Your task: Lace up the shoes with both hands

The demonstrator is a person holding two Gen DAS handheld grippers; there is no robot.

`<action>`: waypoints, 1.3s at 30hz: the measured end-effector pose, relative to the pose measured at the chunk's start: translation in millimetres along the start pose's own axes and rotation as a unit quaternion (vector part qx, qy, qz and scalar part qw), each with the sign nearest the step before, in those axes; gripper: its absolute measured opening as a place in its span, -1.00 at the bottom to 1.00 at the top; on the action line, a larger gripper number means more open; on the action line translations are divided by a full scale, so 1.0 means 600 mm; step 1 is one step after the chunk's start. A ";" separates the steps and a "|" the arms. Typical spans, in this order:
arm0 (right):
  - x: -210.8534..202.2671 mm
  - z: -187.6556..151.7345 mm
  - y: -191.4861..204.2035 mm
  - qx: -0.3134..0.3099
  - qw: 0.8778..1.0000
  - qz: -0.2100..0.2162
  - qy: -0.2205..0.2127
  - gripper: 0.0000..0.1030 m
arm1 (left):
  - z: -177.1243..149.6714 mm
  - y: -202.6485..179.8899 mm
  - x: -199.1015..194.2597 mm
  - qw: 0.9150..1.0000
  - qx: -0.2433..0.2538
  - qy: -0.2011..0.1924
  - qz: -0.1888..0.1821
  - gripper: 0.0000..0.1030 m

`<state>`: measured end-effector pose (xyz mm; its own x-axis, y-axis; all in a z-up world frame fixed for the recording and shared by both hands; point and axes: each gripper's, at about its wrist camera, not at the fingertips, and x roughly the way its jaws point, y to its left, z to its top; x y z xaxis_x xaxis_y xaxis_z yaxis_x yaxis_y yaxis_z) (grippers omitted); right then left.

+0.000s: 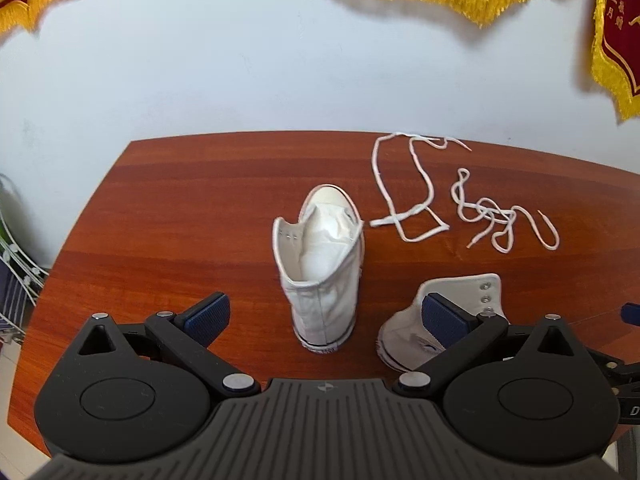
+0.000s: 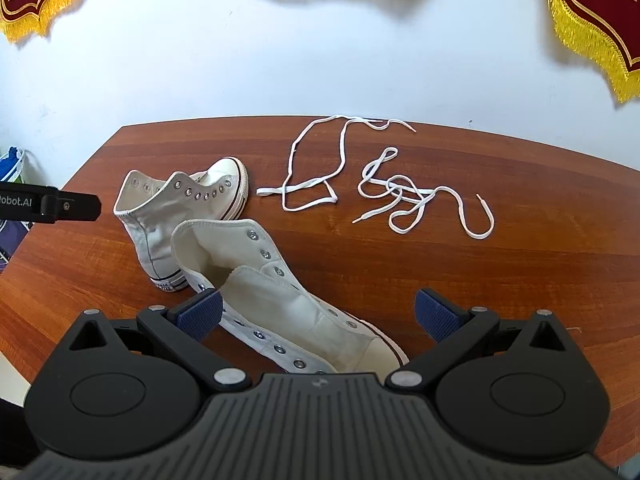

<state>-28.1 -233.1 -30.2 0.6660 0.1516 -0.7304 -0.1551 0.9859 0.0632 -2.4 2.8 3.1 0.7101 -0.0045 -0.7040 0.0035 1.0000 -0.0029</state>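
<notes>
Item: 2 white canvas high-top shoes, 2 loose white flat shoelaces, on a reddish-brown wooden tabletop (image 2: 520,280).

Progress: judged at the very start. Every metal eyelet that shows is empty and neither lace enters either shoe. All threading on both shoes is left to do.

Landmark for placement: the upright white high-top shoe (image 1: 322,264), standing on its sole.

- Upright shoe: long axis runs from heel, nearest the left wrist camera, to its rubber toe cap, which points away toward the pale wall. Ankle opening faces up, tongue slack inside.
- Second white high-top shoe (image 2: 280,300): just beside the upright shoe on its right and nearer the cameras; whether the 2 touch cannot be told. It appears to lie tipped over. In the right wrist view its long axis runs diagonally, collar toward the upright shoe, toe cap toward the camera and to the right. Both rows of eyelets show bare.
- Looped lace (image 2: 312,176): right of the upright shoe's toe, 1 end close to it but apart, strung out toward the far table edge.
- Tangled lace (image 2: 404,200): farther right of the upright shoe, beyond the looped lace, bunched, both tips free.

Left gripper (image 1: 326,316): blue-padded jaws spread fully wide, nothing pinched, hanging above the table behind the upright shoe's heel.

Right gripper (image 2: 318,314): jaws spread fully wide, nothing pinched, hanging over the second shoe; pads clear of the canvas as far as the view shows.

Surroundings: red pennants with gold fringe (image 2: 592,20) on the wall.
</notes>
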 end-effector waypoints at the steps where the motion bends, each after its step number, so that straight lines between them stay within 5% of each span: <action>1: 0.000 0.001 -0.001 0.000 1.000 -0.001 0.001 0.99 | 0.001 0.004 -0.004 1.000 0.003 -0.006 0.003 1.00; 5: -0.003 0.003 -0.003 -0.001 1.000 -0.010 0.000 0.99 | -0.010 -0.021 -0.009 0.999 0.031 -0.001 0.022 1.00; 13: 0.007 -0.005 -0.014 0.006 1.000 0.000 0.004 0.99 | -0.003 -0.014 0.011 1.000 0.002 0.020 -0.006 1.00; 39: 0.003 -0.014 -0.001 0.023 1.000 -0.014 0.003 0.99 | 0.000 -0.011 0.015 0.999 0.020 0.022 -0.017 1.00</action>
<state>-33.1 -234.0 -37.0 0.6647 0.1228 -0.7369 -0.1018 0.9921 0.0735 3.7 -3.8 -3.1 0.6770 -0.0379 -0.7350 0.0562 0.9984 0.0003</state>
